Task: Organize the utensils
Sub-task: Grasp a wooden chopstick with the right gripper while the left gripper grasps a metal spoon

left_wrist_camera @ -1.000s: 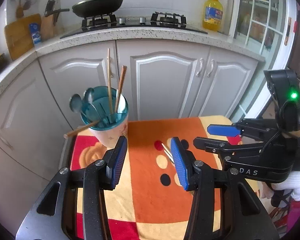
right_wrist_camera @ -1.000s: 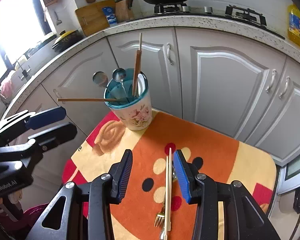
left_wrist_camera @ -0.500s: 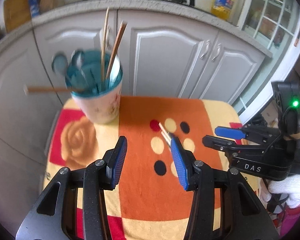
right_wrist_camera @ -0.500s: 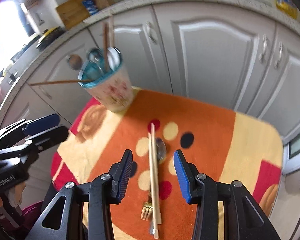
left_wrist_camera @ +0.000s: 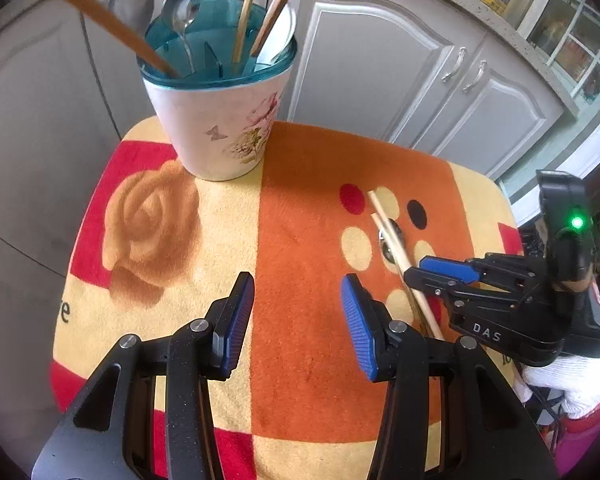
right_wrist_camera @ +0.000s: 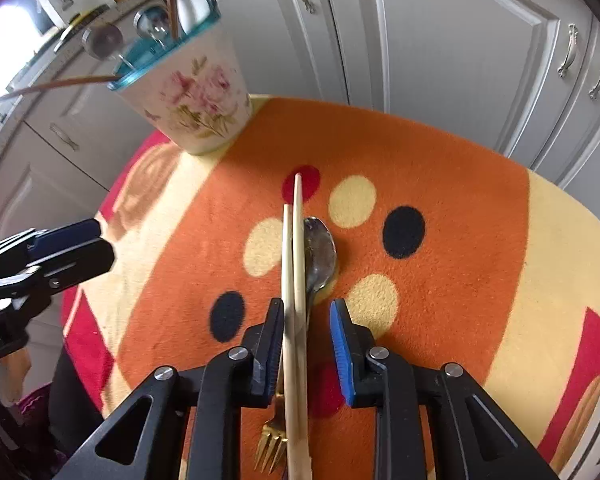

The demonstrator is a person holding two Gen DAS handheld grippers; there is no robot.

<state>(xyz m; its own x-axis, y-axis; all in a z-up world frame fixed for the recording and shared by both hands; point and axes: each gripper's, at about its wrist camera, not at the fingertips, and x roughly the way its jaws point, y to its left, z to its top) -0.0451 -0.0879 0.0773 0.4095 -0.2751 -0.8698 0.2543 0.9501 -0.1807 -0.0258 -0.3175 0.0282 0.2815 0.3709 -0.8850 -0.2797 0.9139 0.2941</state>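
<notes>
Right wrist view: the right gripper (right_wrist_camera: 304, 322) straddles a pair of pale wooden chopsticks (right_wrist_camera: 294, 280) lying near the middle of the orange, yellow and red patterned cloth (right_wrist_camera: 440, 168). Its jaws have just been closing; the left pad touches the chopsticks, while a gap remains before the blue right pad, so nothing is clamped yet. A gold metal fork (right_wrist_camera: 272, 444) lies under the near ends of the chopsticks, and a silver metal spoon (right_wrist_camera: 320, 256) lies just beside them on the right, bowl pointing away. At the cloth's far left corner stands a white floral cup with a teal plastic insert (right_wrist_camera: 192, 92), holding spoons and brown chopsticks. Grey cabinet doors (right_wrist_camera: 440, 40) rise behind.

Left wrist view: the left gripper (left_wrist_camera: 298, 312) hangs over bare cloth, jaws parted and empty, well left of the chopsticks. A white-gloved hand (left_wrist_camera: 572, 380) holds the right gripper.
</notes>
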